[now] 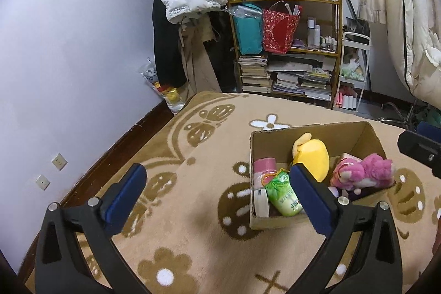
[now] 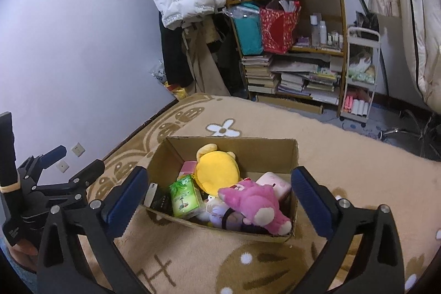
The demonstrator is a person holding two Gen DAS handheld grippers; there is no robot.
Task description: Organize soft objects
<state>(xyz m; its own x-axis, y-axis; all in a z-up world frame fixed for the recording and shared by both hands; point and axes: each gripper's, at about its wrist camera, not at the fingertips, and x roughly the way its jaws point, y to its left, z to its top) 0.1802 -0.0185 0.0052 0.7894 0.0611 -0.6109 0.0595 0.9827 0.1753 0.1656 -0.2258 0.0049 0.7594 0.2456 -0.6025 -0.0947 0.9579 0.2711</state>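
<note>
Beige flower-patterned carpet (image 1: pixel 193 233) is spreading under both tongs, with a cluttered bookshelf (image 2: pixel 297 46) standing behind. Left gripper (image 1: pixel 217 189) and right gripper (image 2: pixel 220 192) are both hanging spread wide, gripping nothing. Just ahead, the cardboard box (image 2: pixel 237 148) is sitting on the carpet, holding a yellow plush (image 2: pixel 217 167), a pink plush (image 2: pixel 253 200) and a green tissue pack (image 2: pixel 183 196).

One cardboard box (image 2: pixel 281 149) sits on the bed and holds the soft things — one yellow plush (image 2: pixel 219 170), one pink plush (image 2: pixel 255 201) and one green tissue pack (image 2: pixel 184 196). Two pink packs show — one (image 2: pixel 275 182) beside the pink plush, another (image 2: pixel 188 166) behind the yellow one. More lies beneath, too hidden to count. Two tools appear: left (image 1: pixel 217 192), right (image 2: pixel 220 192).
</note>
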